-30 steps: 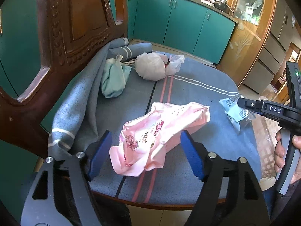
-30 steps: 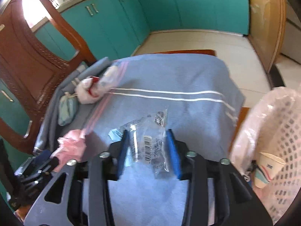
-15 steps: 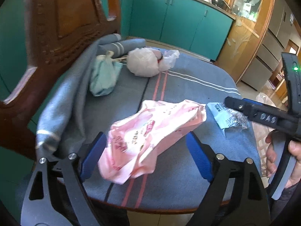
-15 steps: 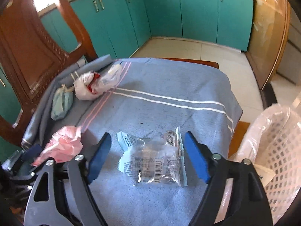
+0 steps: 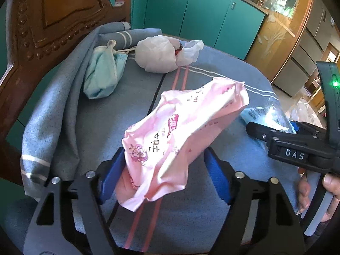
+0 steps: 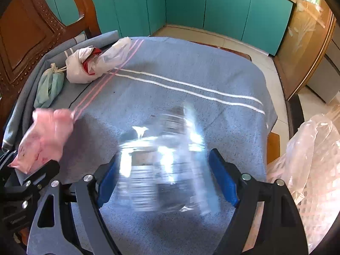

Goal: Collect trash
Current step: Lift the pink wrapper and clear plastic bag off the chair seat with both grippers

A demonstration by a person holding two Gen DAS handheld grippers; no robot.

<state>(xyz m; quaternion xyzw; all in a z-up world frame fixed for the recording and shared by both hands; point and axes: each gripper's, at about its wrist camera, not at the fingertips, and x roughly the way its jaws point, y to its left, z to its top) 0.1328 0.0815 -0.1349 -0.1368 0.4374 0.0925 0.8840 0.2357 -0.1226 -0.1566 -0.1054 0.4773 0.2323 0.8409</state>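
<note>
A crumpled pink wrapper (image 5: 182,131) lies on the blue-grey cloth (image 5: 127,97), its near end between the pads of my left gripper (image 5: 164,170). Those jaws are closing; the left pad is at the wrapper's edge and the right pad stands apart from it. The pink wrapper (image 6: 42,140) and left gripper (image 6: 25,182) also show at the left of the right wrist view. A clear wrapper (image 6: 165,170), blurred and glinting, lies between the wide-set pads of my right gripper (image 6: 164,176), neither pad pressing it. From the left wrist view, the right gripper (image 5: 276,136) is over the clear wrapper (image 5: 265,114).
A knotted white plastic bag (image 5: 157,55) and a balled green face mask (image 5: 102,78) lie at the cloth's far side, by the carved wooden chair back (image 5: 53,21). A white mesh basket with a plastic liner (image 6: 308,170) stands right of the seat. Teal cabinets (image 6: 212,6) lie beyond.
My right gripper let go of the clear wrapper, opened wide and dropped lower around it. My left gripper sank closer over the pink wrapper, which now reaches between its pads.
</note>
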